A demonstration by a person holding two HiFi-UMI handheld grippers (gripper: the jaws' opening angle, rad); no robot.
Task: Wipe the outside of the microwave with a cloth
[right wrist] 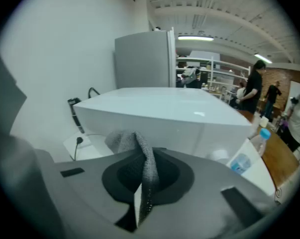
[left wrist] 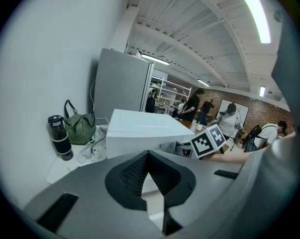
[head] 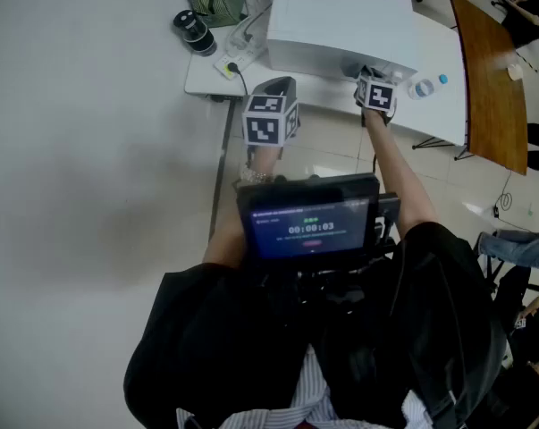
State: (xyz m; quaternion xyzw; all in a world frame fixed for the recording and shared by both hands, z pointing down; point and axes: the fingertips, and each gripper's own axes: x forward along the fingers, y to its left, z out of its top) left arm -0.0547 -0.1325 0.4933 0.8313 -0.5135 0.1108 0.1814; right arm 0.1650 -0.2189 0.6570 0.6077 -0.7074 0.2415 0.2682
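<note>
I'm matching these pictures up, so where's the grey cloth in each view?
Head view: grey knitted cloth at the right gripper tip, by the white box-shaped microwave.
Left gripper view: cloth centre, left of the marker cube.
Right gripper view: cloth low centre, pinched between the jaws.
Shared landmark: the microwave.

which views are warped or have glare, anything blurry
Both gripper views are fisheye with black corners; the left gripper view has a blown-out ceiling light top right; the right gripper view shows a small glare spot on the microwave top, and the near cloth looks soft; the head view is evenly lit, least warped.
</note>
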